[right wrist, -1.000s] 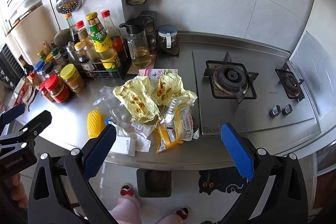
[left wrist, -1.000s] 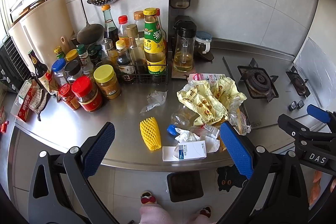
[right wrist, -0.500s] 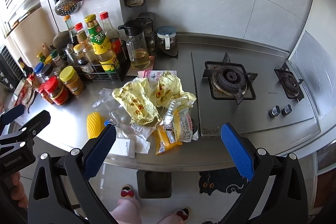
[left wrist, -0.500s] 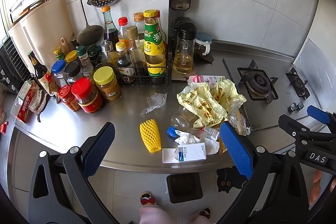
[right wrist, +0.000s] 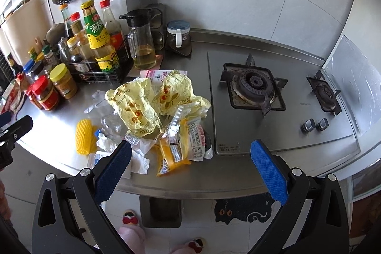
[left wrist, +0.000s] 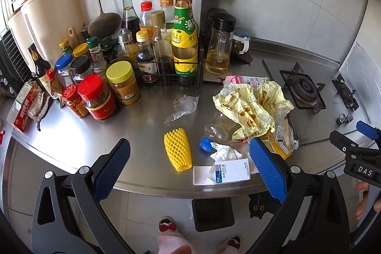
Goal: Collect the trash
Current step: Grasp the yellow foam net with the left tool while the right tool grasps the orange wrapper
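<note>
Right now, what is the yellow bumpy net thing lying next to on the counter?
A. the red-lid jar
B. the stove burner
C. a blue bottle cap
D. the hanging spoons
C: in the left wrist view the yellow foam net lies on the steel counter with the blue bottle cap just to its right, far from the stove and jars.

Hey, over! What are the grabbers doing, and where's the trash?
Both grippers open, empty. Trash pile loose on counter, bin on floor below. Nothing blocking.

Bright daylight glares off the steel bench (left wrist: 71, 135) ahead of the fingers (left wrist: 112, 168); focus is sharp, fisheye bending and darkening the corners.
</note>
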